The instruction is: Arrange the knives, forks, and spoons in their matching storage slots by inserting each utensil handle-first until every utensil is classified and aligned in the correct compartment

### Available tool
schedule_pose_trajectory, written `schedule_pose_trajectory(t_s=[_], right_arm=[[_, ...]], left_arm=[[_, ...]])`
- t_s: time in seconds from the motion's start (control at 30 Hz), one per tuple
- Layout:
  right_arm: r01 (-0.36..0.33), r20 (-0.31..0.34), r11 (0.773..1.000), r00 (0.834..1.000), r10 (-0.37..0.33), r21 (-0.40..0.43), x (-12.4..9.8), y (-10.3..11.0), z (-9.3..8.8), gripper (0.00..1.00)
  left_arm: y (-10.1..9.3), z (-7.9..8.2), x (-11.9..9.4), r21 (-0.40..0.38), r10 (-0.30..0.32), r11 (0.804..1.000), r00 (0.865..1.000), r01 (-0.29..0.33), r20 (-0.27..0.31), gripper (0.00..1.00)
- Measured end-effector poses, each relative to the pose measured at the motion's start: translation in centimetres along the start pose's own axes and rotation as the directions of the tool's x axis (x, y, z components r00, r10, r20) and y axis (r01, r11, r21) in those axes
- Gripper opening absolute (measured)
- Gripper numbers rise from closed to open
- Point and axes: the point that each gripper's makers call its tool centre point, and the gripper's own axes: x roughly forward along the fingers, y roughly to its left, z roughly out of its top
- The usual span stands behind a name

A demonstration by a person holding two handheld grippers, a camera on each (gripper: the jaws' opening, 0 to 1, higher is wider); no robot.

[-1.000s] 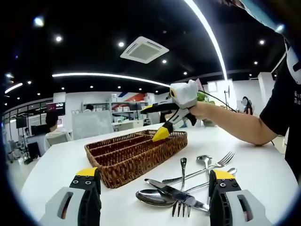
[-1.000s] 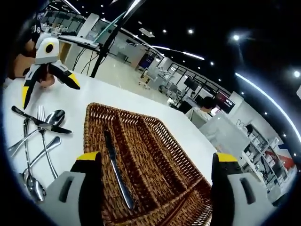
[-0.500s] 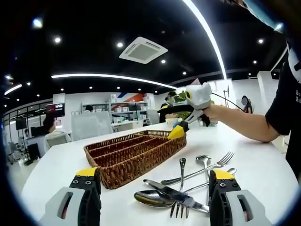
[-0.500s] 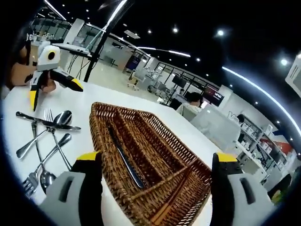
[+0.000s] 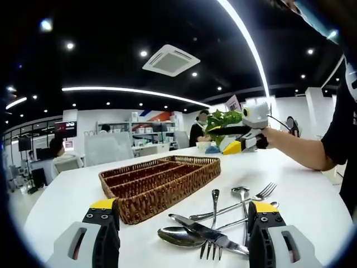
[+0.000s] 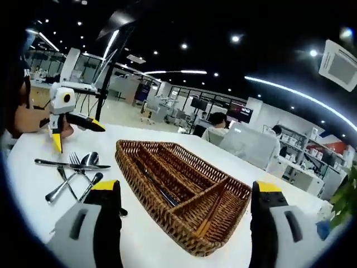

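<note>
Both grippers, left [image 5: 181,237] and right [image 6: 184,226], hang open and empty over the white table [image 5: 290,184]; a basket [image 5: 159,181] sits mid-table, loose cutlery [image 5: 223,223] beside it.

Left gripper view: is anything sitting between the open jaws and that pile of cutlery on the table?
Nothing visible does. The left gripper is open with the cutlery pile lying on bare table just ahead; the wicker tray sits off to the side.

Bright ceiling light strips [image 5: 245,39] and spotlights, glare off white table [image 5: 72,190] — sharp focus, fisheye-bent edges
</note>
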Motion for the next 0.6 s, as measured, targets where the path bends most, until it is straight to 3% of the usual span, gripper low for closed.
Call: schedule_pose_trajectory(t_s=[0.13, 0.33, 0.6], right_arm=[[0.008, 0.023, 1.000, 1.000, -0.008, 0.015, -1.7, 0.5, 0.0, 0.99], [0.030, 0.008, 0.999, 0.999, -0.031, 0.026, -3.4, 0.9, -1.2, 0.99], [0.049, -0.003, 0.997, 0.999, -0.049, 0.057, -6.3, 1.1, -3.0, 0.99]], left_arm=[[0.1, 0.0, 0.0, 0.000, 0.005, 1.000, 1.000, -0.005, 0.002, 1.00], [0.3, 0.1, -0.2, -0.010, 0.009, 1.000, 1.000, -0.009, 0.005, 1.00], [1.9, 0.1, -1.1, -0.023, 0.055, 0.998, 0.998, -0.055, 0.003, 1.00]])
